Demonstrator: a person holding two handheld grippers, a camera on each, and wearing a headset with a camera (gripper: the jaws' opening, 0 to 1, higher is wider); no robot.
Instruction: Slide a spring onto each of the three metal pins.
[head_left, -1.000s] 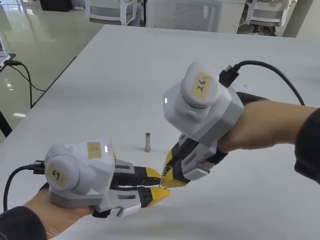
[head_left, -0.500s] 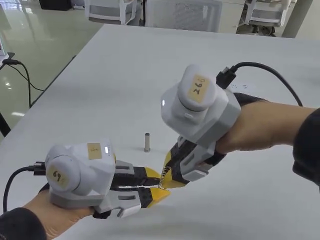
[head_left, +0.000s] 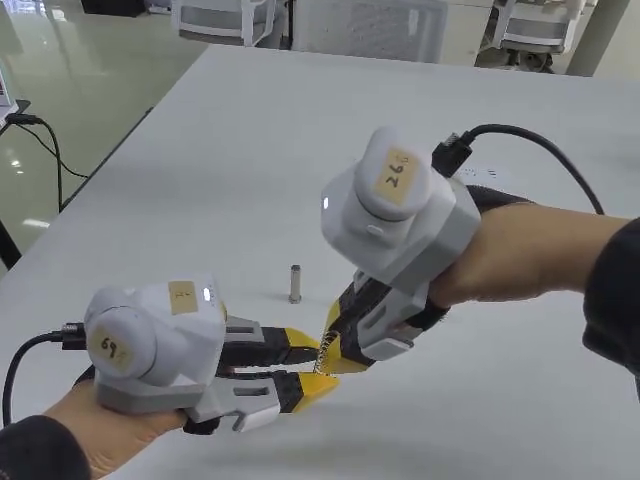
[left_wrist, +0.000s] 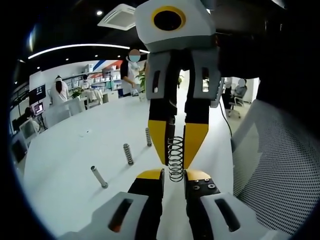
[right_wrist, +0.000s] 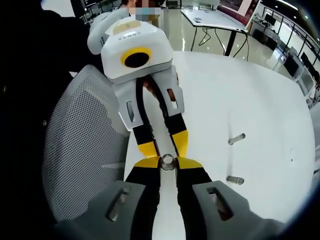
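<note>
A small steel spring (head_left: 321, 347) hangs above the table, pinched between the yellow fingers of my right gripper (head_left: 326, 354). In the right gripper view the spring (right_wrist: 168, 162) shows end-on between that gripper's (right_wrist: 168, 163) tips. My left gripper (head_left: 312, 362) faces it with jaws apart, the spring's lower end (left_wrist: 175, 172) sitting in their gap. In the left gripper view a bare metal pin (left_wrist: 99, 176) stands on the white table, and beyond it two pins wearing springs (left_wrist: 128, 154) (left_wrist: 148, 136). One pin (head_left: 295, 284) stands just behind the grippers.
The white table (head_left: 250, 150) stretches far ahead with open room. Its left edge (head_left: 120, 160) drops to a glossy floor with cables. Mesh office chairs (head_left: 370, 30) stand at the far end. A black cable (head_left: 540, 140) trails from my right gripper.
My left gripper's jaws have spread apart around the spring. The right gripper keeps its hold and has barely moved.
</note>
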